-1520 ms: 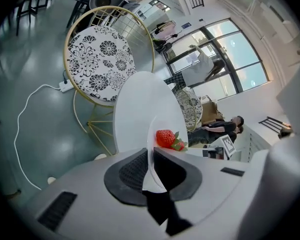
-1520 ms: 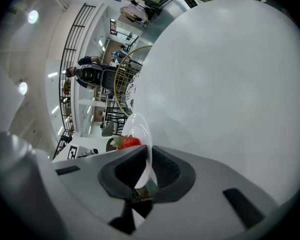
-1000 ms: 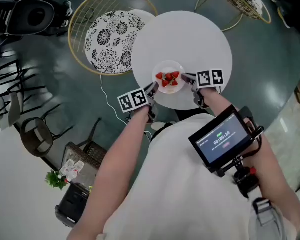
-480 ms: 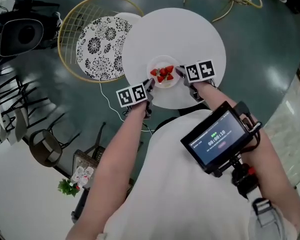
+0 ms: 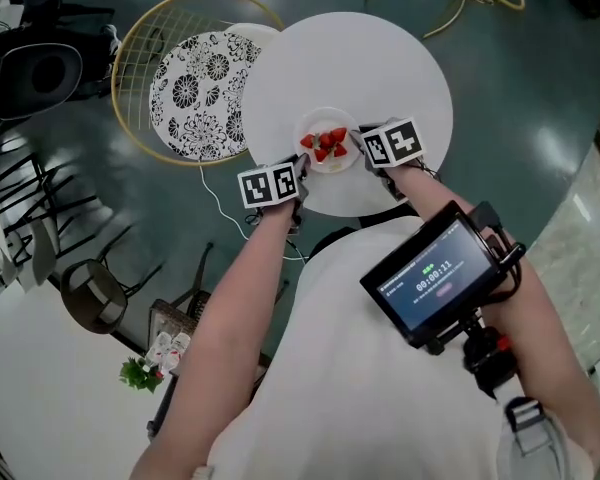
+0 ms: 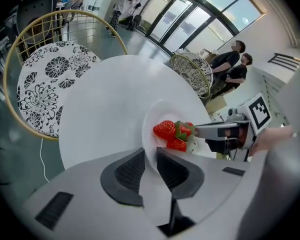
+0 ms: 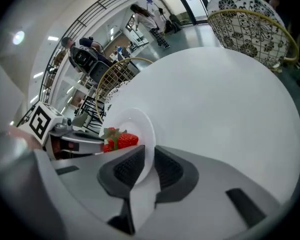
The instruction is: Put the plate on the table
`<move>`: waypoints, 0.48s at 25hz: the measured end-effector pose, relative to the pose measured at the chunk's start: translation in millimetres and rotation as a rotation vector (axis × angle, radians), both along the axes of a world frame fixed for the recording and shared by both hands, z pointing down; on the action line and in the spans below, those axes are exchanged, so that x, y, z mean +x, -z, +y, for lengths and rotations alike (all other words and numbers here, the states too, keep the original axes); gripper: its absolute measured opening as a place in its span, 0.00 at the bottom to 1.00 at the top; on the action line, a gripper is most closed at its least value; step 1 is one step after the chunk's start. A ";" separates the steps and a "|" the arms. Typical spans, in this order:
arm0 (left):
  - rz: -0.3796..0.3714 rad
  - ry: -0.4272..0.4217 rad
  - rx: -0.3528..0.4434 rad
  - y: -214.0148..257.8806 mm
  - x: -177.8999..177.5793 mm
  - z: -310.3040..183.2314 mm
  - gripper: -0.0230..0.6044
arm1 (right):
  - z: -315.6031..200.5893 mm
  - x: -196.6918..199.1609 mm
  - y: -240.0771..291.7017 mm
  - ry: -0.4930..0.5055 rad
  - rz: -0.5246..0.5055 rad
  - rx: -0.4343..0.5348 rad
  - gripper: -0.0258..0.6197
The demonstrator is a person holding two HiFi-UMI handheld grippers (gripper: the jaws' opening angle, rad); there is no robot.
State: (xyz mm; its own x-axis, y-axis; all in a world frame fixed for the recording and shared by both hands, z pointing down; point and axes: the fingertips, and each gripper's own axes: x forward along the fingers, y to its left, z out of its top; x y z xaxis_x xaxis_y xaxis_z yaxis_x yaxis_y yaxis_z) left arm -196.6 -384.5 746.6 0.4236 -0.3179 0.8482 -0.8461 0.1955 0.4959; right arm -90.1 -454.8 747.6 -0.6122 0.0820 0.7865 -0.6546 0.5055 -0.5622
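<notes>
plate (image 5: 327,140): lower centre of the head view, over the near part of the surface (image 5: 350,58), strawberries (image 5: 325,146) on it; you cannot tell whether its base touches yet.
left gripper (image 6: 150,158): fingers narrow, pinching the plate's left rim.
right gripper (image 7: 149,160): fingers narrow, pinching the opposite rim.
step: most likely the set-down.
how: lower both sides level and together so the strawberries don't roll; open only once the base sits flat, in from the edge.
</notes>
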 end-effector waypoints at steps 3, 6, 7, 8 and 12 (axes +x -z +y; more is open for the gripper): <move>-0.039 -0.021 -0.053 -0.6 1.3 -3.6 0.13 | -5.5 0.2 0.3 0.019 0.015 0.010 0.10; -0.073 -0.034 -0.083 -5.9 -3.0 -3.9 0.14 | -5.3 -3.9 -4.1 0.021 0.018 0.006 0.10; -0.077 -0.037 -0.083 -5.8 -2.8 -4.1 0.15 | -4.8 -3.5 -4.1 0.022 0.020 0.009 0.10; -0.077 -0.039 -0.076 -4.7 -1.8 -4.1 0.15 | -4.3 -2.3 -2.9 0.022 0.021 0.014 0.10; -0.060 -0.047 -0.039 -0.4 -1.3 -0.7 0.15 | -3.9 0.6 0.2 0.022 0.036 0.047 0.11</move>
